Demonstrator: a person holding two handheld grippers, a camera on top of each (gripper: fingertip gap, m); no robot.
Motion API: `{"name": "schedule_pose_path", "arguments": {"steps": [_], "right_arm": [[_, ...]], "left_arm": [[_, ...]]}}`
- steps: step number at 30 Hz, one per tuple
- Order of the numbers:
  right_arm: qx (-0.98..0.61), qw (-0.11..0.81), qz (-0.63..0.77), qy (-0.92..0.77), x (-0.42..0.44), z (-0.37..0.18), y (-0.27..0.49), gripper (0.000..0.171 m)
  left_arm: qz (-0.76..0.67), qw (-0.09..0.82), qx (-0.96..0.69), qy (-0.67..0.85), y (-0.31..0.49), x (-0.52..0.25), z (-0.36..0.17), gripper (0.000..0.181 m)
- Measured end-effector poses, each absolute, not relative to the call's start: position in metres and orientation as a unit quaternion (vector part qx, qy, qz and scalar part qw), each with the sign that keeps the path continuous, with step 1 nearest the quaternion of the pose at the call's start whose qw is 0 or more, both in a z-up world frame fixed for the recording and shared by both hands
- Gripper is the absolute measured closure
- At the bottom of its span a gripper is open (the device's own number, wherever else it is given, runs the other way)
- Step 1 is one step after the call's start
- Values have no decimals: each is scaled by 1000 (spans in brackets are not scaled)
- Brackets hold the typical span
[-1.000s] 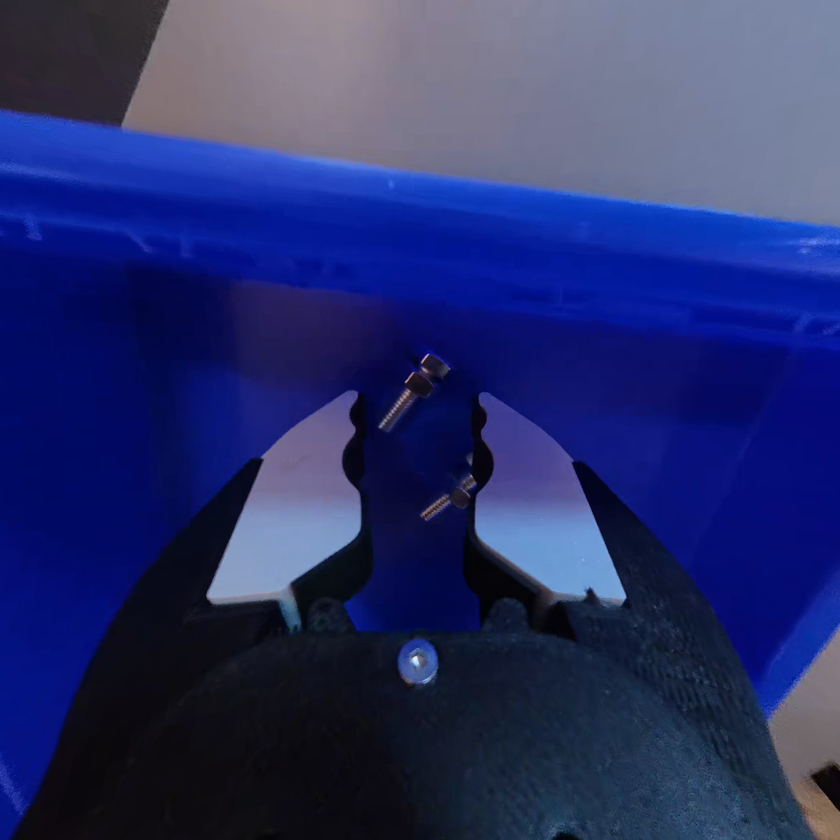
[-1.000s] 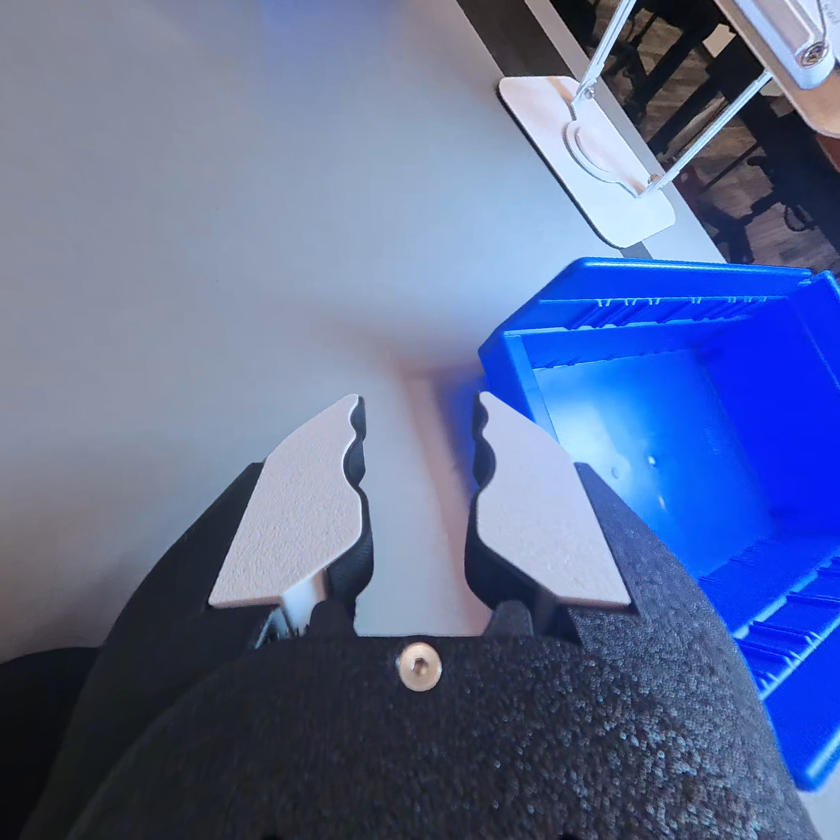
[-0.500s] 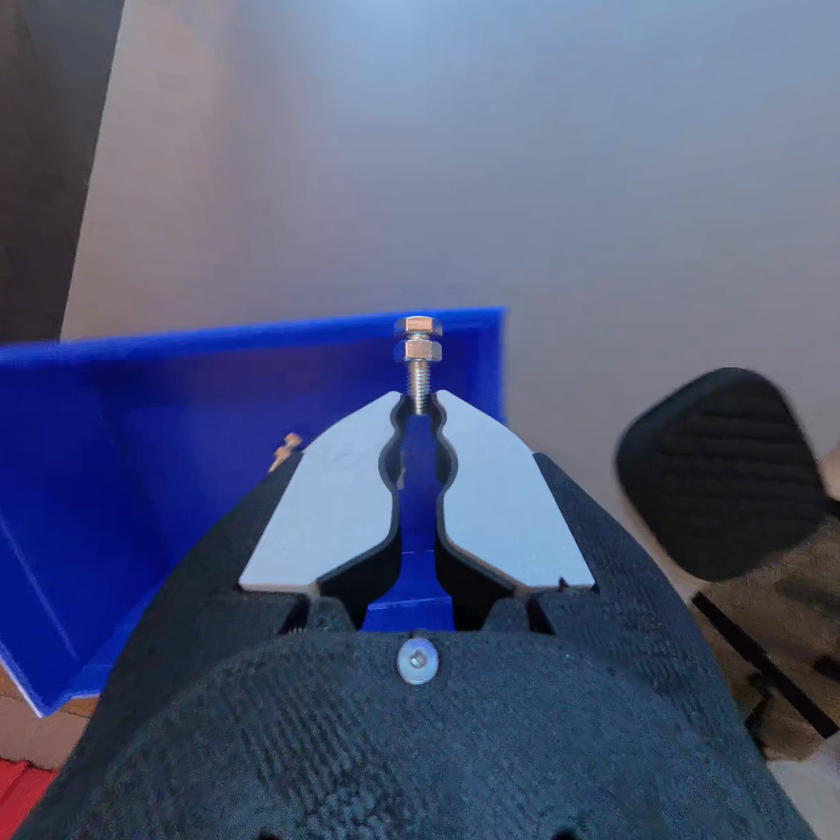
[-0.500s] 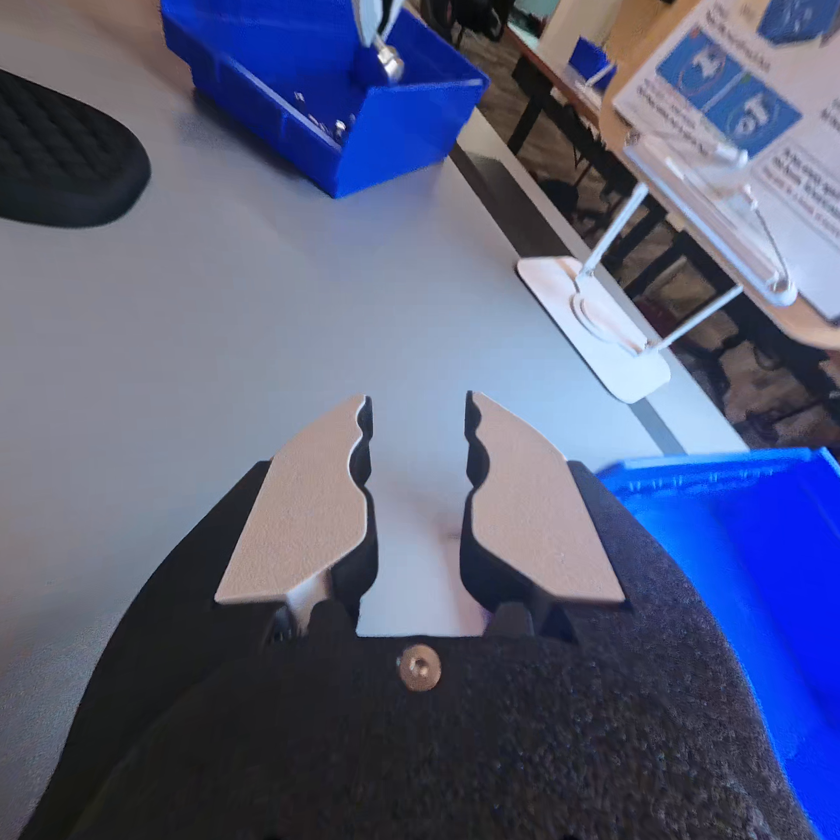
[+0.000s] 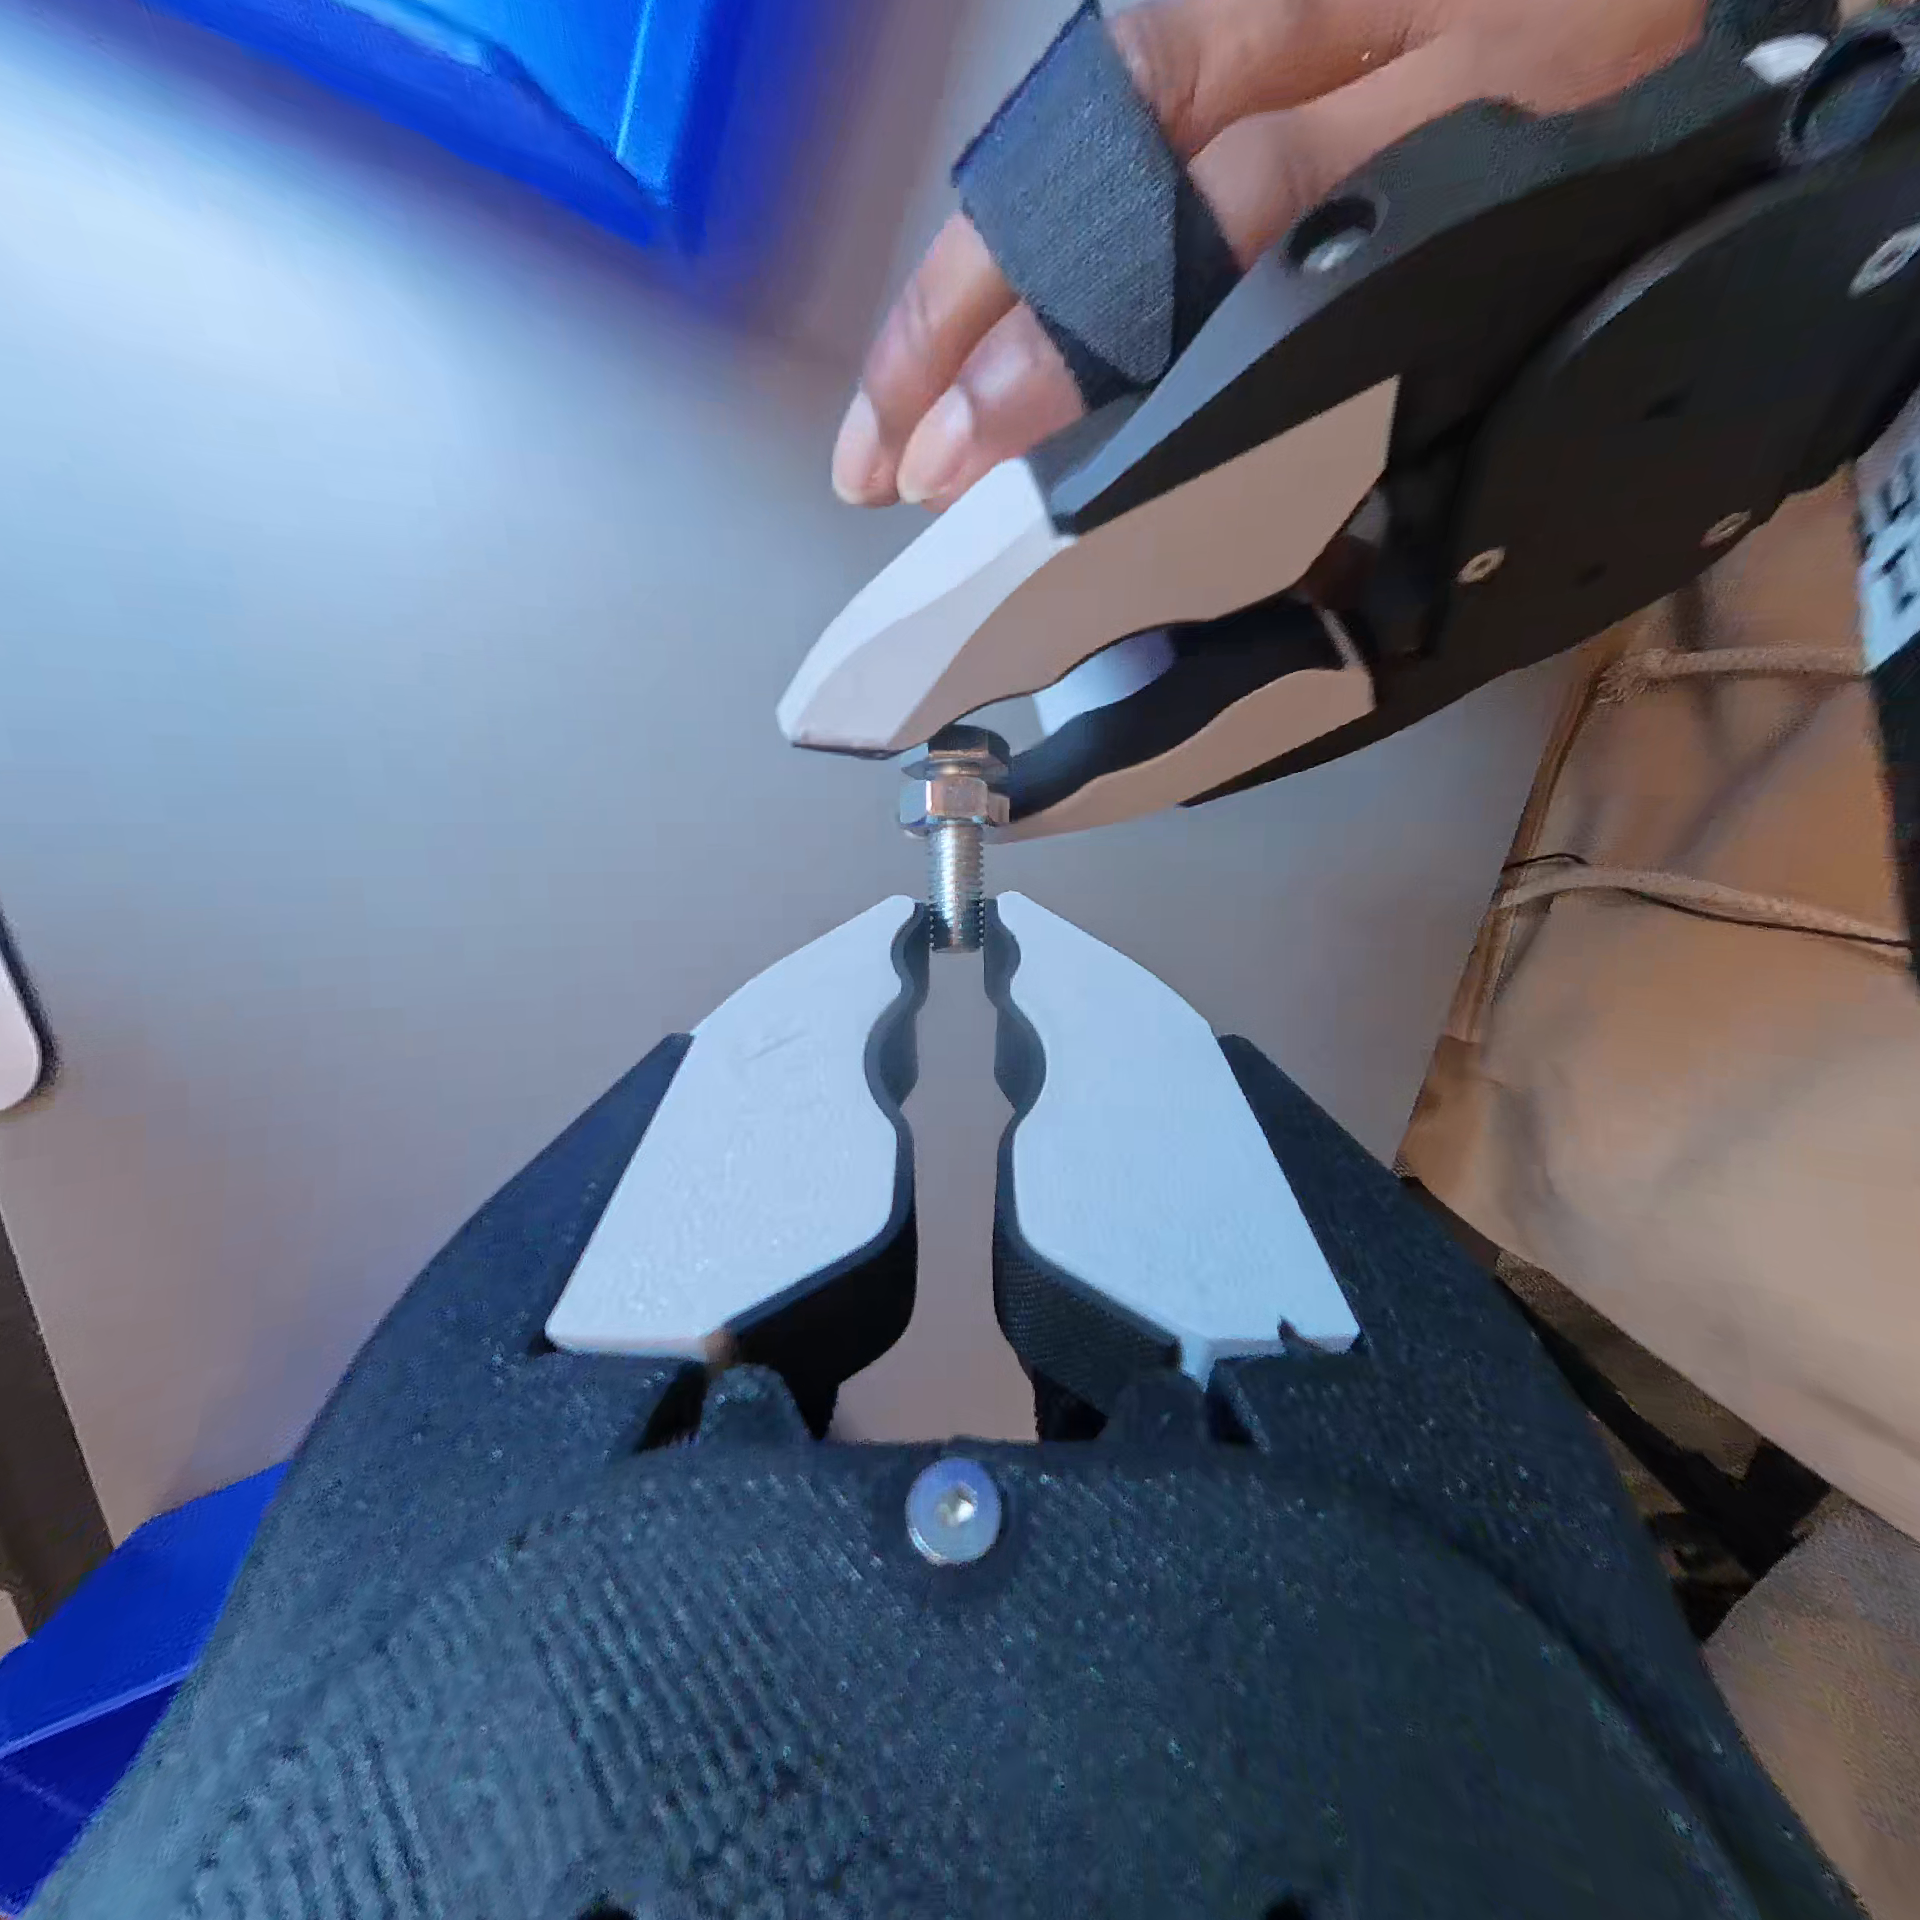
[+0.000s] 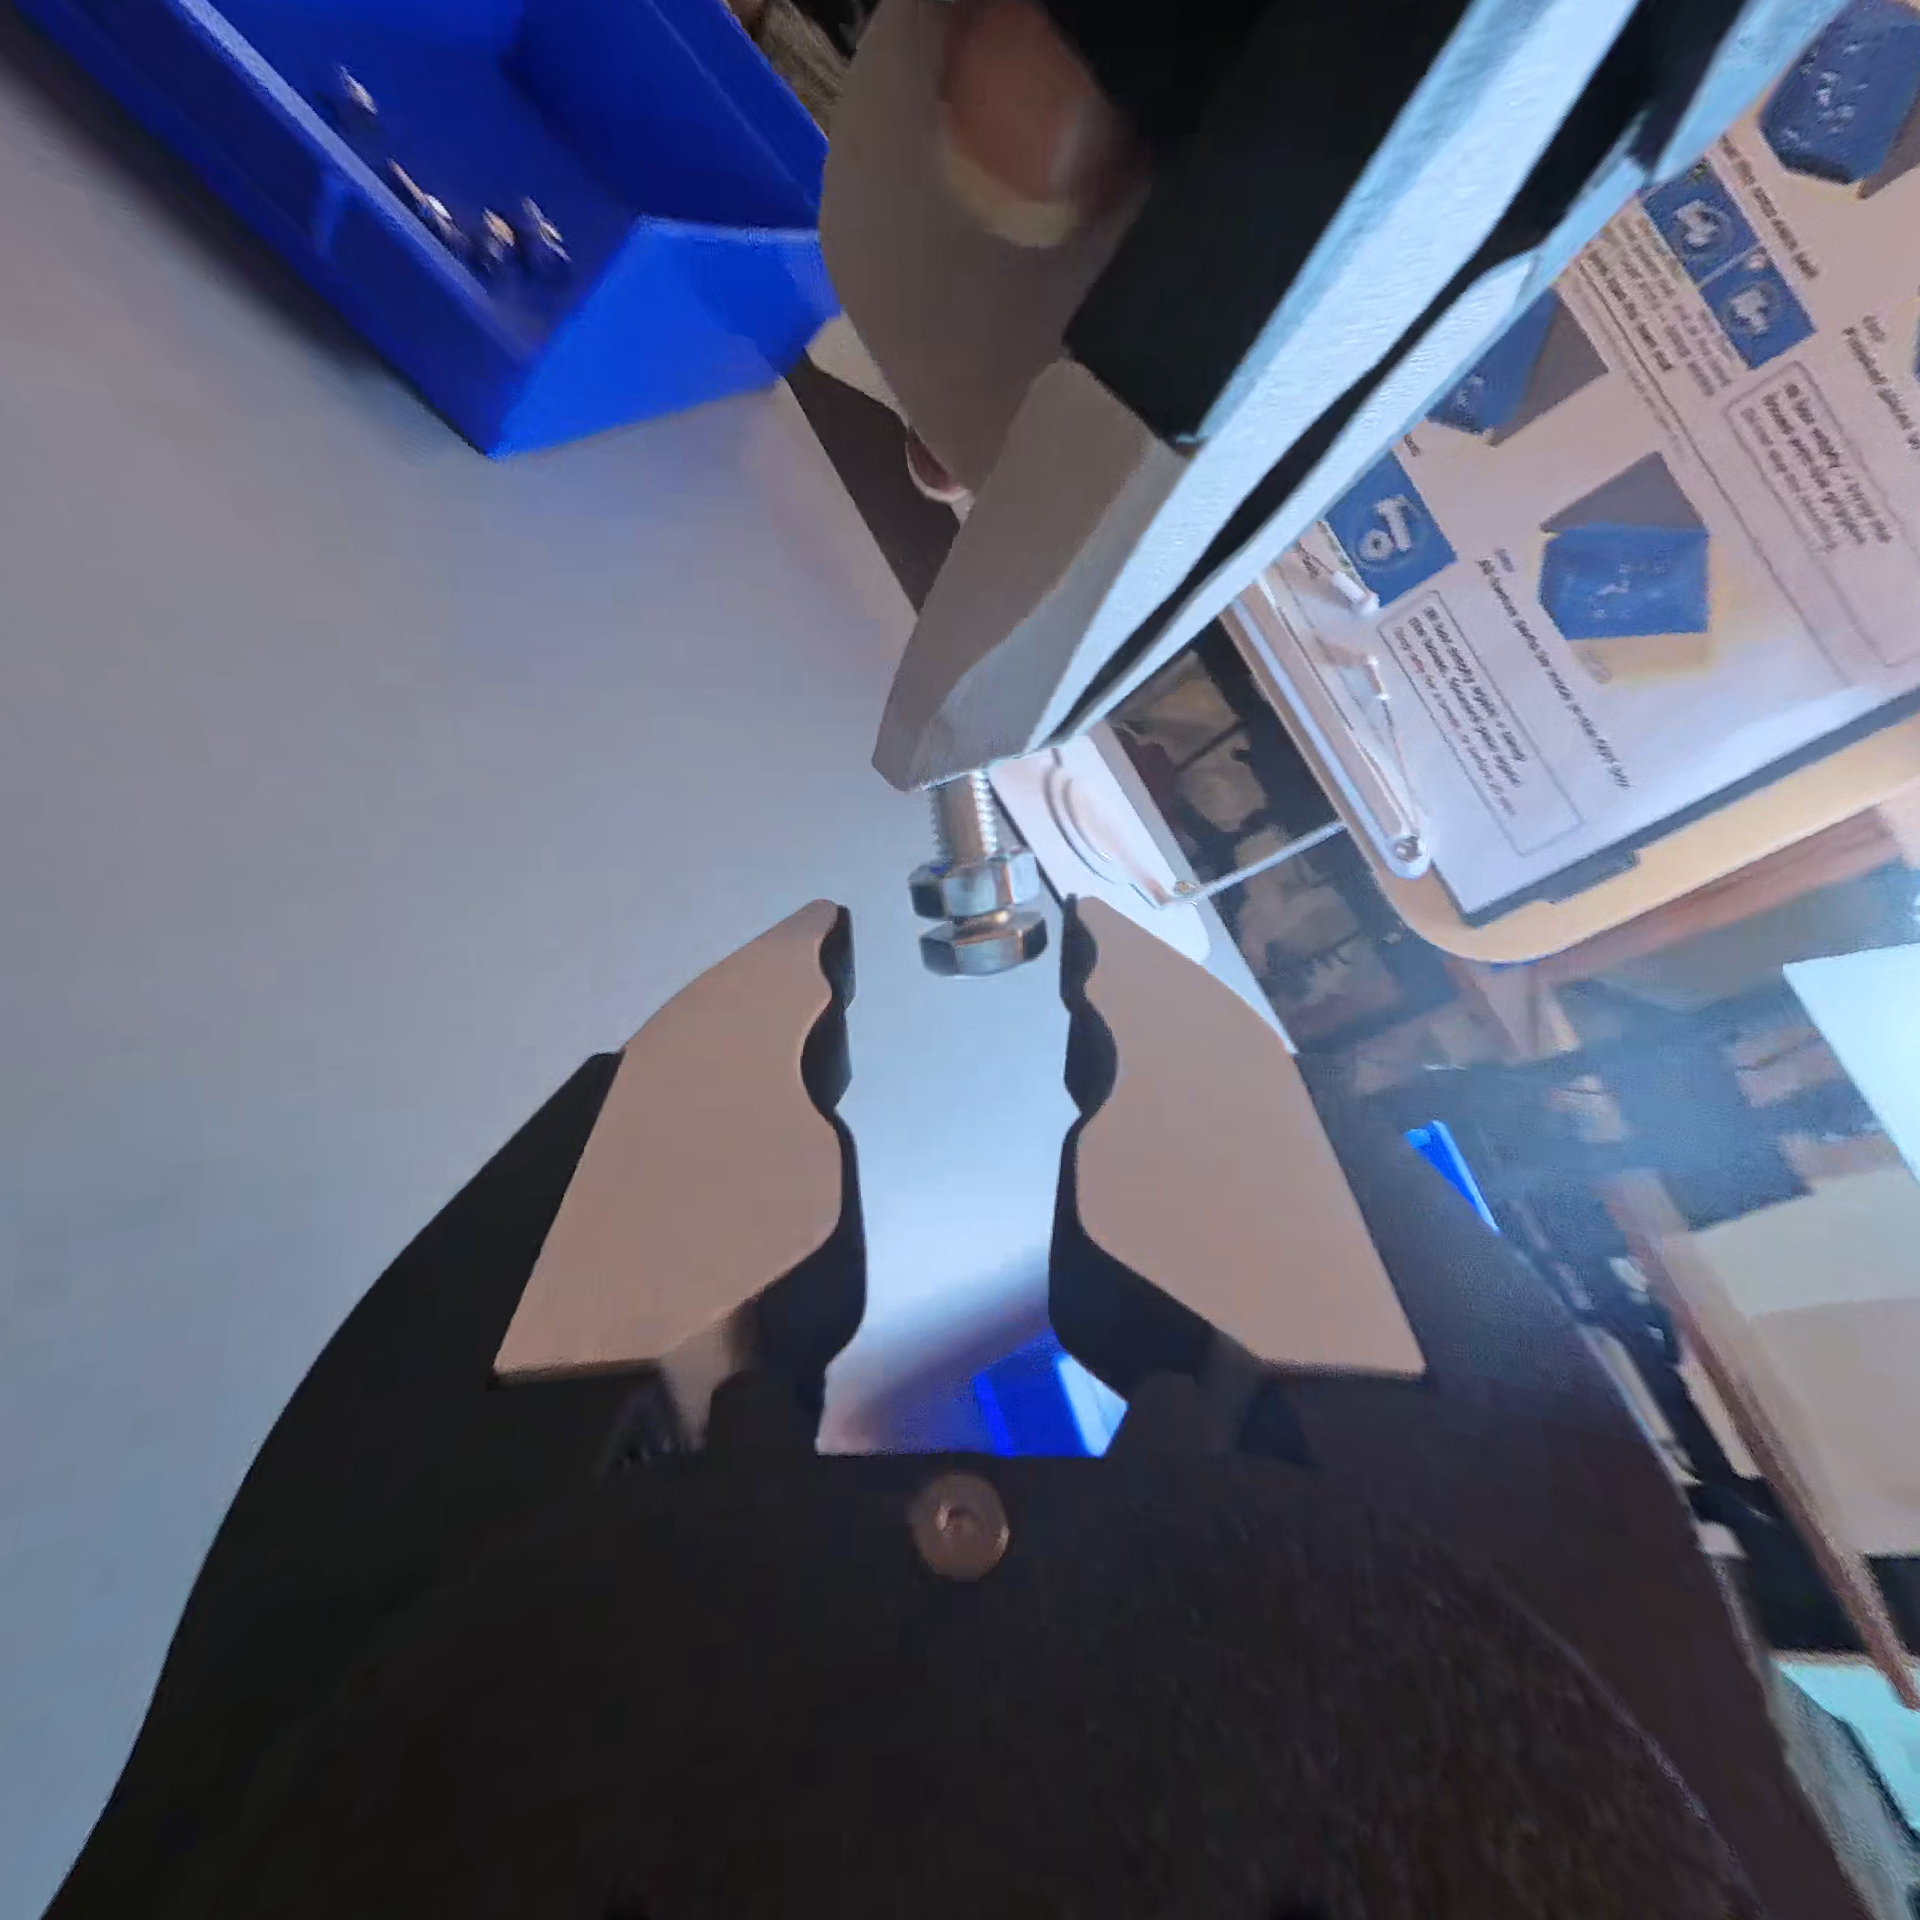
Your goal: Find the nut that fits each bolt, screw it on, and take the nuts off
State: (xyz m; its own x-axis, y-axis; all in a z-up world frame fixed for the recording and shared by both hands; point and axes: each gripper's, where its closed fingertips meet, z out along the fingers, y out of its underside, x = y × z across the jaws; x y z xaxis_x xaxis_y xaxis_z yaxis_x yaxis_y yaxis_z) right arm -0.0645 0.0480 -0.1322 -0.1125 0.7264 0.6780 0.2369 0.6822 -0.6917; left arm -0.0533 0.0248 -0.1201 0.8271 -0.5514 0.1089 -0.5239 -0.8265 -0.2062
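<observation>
My left gripper (image 5: pixel 956 920) is shut on the threaded end of a steel bolt (image 5: pixel 956 873) and holds it above the grey table. A hex nut (image 5: pixel 954 808) sits on the bolt just below its head (image 5: pixel 964 750). My right gripper (image 6: pixel 956 935) is open, with one jaw on each side of the bolt head (image 6: pixel 982 951), and I see no contact. The nut (image 6: pixel 971 890) lies just beyond its fingertips. In the left wrist view the right gripper (image 5: pixel 935 774) comes in from the right, held by a hand (image 5: pixel 997 343). In the right wrist view the left gripper (image 6: pixel 920 764) comes down from above.
A blue bin (image 6: pixel 644 301) with several loose bolts stands at the far left of the table; it also shows in the left wrist view (image 5: pixel 582 125). Another blue bin (image 5: pixel 83 1683) is close at lower left. A stand with a printed sheet (image 6: pixel 1662 540) is on the right. Less than 4 cm separates the two grippers' tips.
My left gripper shut on the bolt, lifted it out of the blue bin and carried it over the table. My right gripper swung round from the other bin to straddle the bolt head.
</observation>
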Motion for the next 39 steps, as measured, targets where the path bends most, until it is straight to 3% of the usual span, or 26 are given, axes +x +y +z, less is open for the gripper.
{"name": "schedule_pose_path", "arguments": {"steps": [3,7,10,14,18,25,39], "right_arm": [[-324,596,184,-711,-61,-136,60,152],[-321,600,199,-706,-59,-138,64,153],[-354,544,334,-684,-56,-131,58,153],[-370,414,561,-614,-40,-103,43,153],[-347,356,637,-589,-30,-89,24,153],[-342,330,634,-610,-31,-102,1,153],[-377,328,608,-616,-41,-123,5,151]], "left_arm": [[-78,78,-951,291,32,-44,-123,171],[-85,96,-949,288,38,-41,-122,171],[-111,191,-924,312,45,-30,-106,169],[-115,368,-846,368,44,-11,-80,153],[-109,490,-791,351,42,-1,-72,153],[-148,514,-780,324,29,7,-87,171],[-243,541,-767,246,33,-5,-99,172]]}}
